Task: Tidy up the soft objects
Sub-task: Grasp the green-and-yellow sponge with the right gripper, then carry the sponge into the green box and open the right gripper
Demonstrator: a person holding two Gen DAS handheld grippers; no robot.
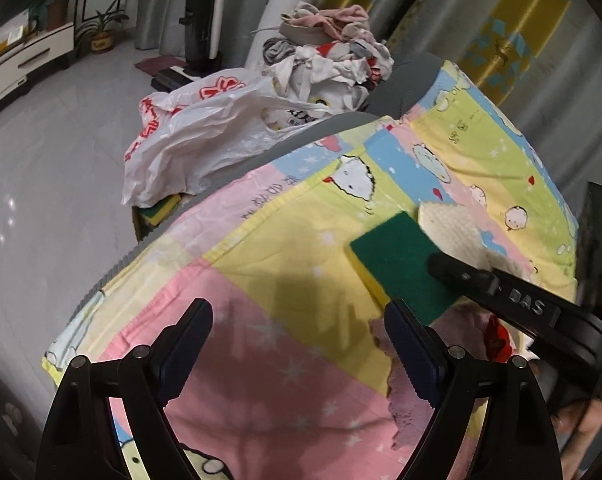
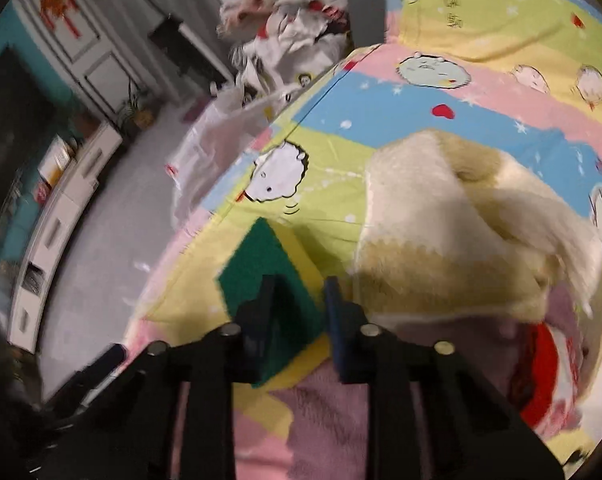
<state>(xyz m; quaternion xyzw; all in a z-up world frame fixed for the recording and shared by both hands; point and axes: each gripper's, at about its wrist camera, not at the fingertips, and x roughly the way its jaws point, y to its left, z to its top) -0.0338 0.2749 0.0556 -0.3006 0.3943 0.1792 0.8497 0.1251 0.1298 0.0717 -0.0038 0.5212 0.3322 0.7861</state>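
Observation:
A green and yellow sponge (image 1: pixel 401 264) lies on the cartoon-print bedsheet (image 1: pixel 285 236). A cream knitted cloth (image 1: pixel 453 232) lies just beyond it. My left gripper (image 1: pixel 297 344) is open and empty above the pink part of the sheet, left of the sponge. My right gripper (image 2: pixel 301 316) is partly open, its fingers straddling the near corner of the sponge (image 2: pixel 269 276), not closed on it. The cream cloth (image 2: pixel 453 232) lies to its right. A mauve fuzzy cloth (image 2: pixel 333 420) lies under the gripper. A red and white item (image 2: pixel 549 368) sits at the right.
A white plastic bag (image 1: pixel 205 128) with red print sits off the bed's far edge, above more sponges (image 1: pixel 161 210). A pile of clothes (image 1: pixel 333 48) lies behind it. Grey tiled floor (image 1: pixel 53 160) is to the left, curtains (image 1: pixel 501 20) behind.

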